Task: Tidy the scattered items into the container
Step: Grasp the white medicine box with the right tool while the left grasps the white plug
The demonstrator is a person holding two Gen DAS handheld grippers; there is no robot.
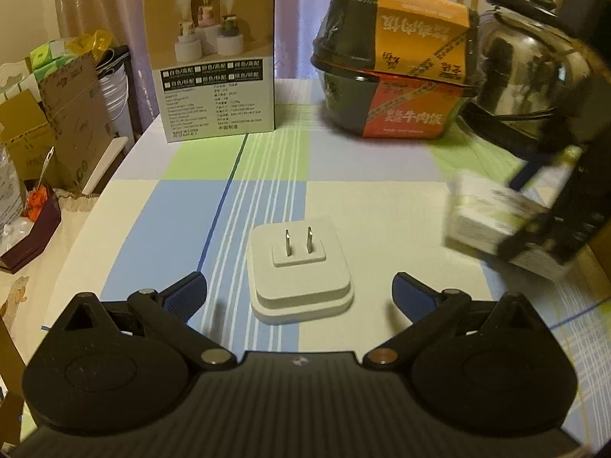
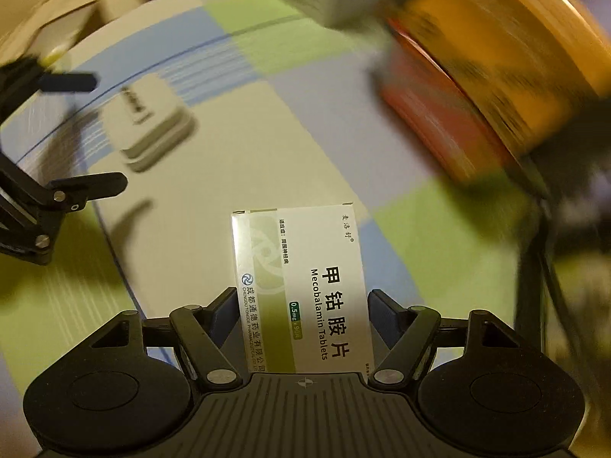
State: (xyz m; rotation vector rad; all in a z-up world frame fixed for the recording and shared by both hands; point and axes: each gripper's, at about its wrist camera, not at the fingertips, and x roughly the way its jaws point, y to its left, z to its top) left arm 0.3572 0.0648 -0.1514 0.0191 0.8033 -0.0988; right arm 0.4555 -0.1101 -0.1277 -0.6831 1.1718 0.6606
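A white plug adapter (image 1: 299,269) lies prongs-up on the checked tablecloth, between the fingers of my left gripper (image 1: 299,297), which is open around it without touching. My right gripper (image 2: 301,320) is shut on a white-and-green medicine box (image 2: 301,286) and holds it above the table. The left wrist view shows that box (image 1: 492,219), blurred, at the right with the right gripper's dark body on it. From the right wrist view the plug adapter (image 2: 151,122) appears blurred at the left, beside the left gripper's fingers (image 2: 91,185).
A tall tan product box (image 1: 214,65) stands at the back. An orange-and-black instant meal bowl (image 1: 393,65) and a steel kettle (image 1: 534,76) sit at the back right. Cardboard boxes (image 1: 49,129) and bags crowd the left, past the table (image 1: 160,229) edge.
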